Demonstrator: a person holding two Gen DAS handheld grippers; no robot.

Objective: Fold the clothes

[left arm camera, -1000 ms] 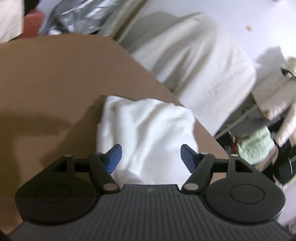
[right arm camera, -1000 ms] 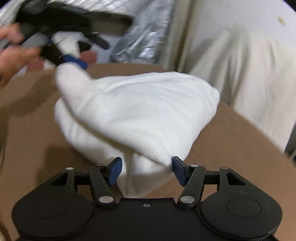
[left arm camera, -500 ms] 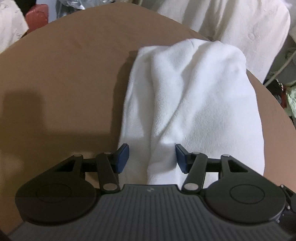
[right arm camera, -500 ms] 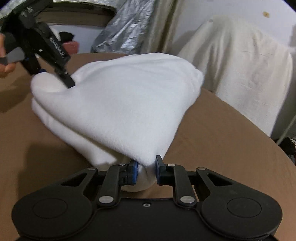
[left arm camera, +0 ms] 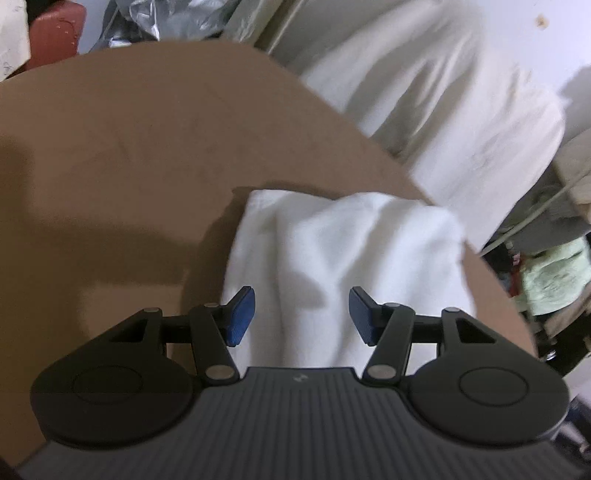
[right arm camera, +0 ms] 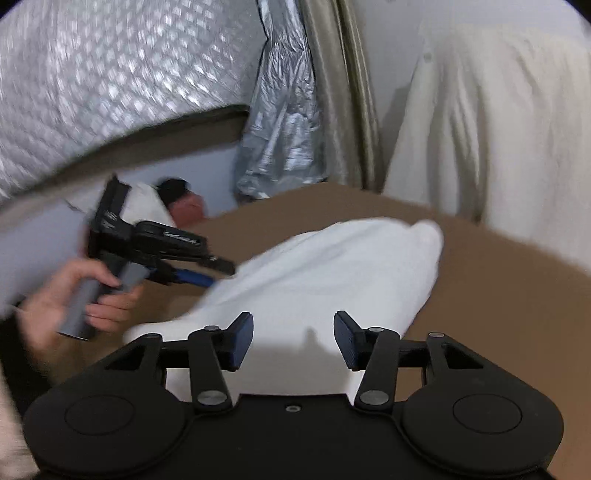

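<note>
White cloth [left arm camera: 343,266] lies bunched and folded on the brown table [left arm camera: 110,155], near the table's right edge in the left wrist view. Soft creases run along its length, folded edge toward the far side.

Left gripper [left arm camera: 302,317] has jaws spread wide, blue pads [left arm camera: 241,315] apart, nothing pinched between them. Cloth sits below and between the fingers; whether the pads touch it can't be told.

Right gripper [right arm camera: 293,341] also has jaws apart, blue pads [right arm camera: 242,341] either side of the cloth's [right arm camera: 325,273] near end, no fabric clamped. Cloth passes under the gap and runs away to the far right across the table [right arm camera: 498,295].

In the right wrist view the left gripper [right arm camera: 207,275] shows at the left, blurred, held in the person's left hand [right arm camera: 74,295] by a grey handle, its blue tip just at the cloth's left edge. Contact there can't be judged through the blur.

Behind the table: a cream garment [left arm camera: 443,110] draped over something, a silver quilted sheet [right arm camera: 92,85], crumpled silver foil [right arm camera: 280,122], and a beige curtain [right arm camera: 343,92]. A red box [left arm camera: 55,33] sits far left in the left wrist view. Pale green fabric [left arm camera: 554,280] lies off the table at right
</note>
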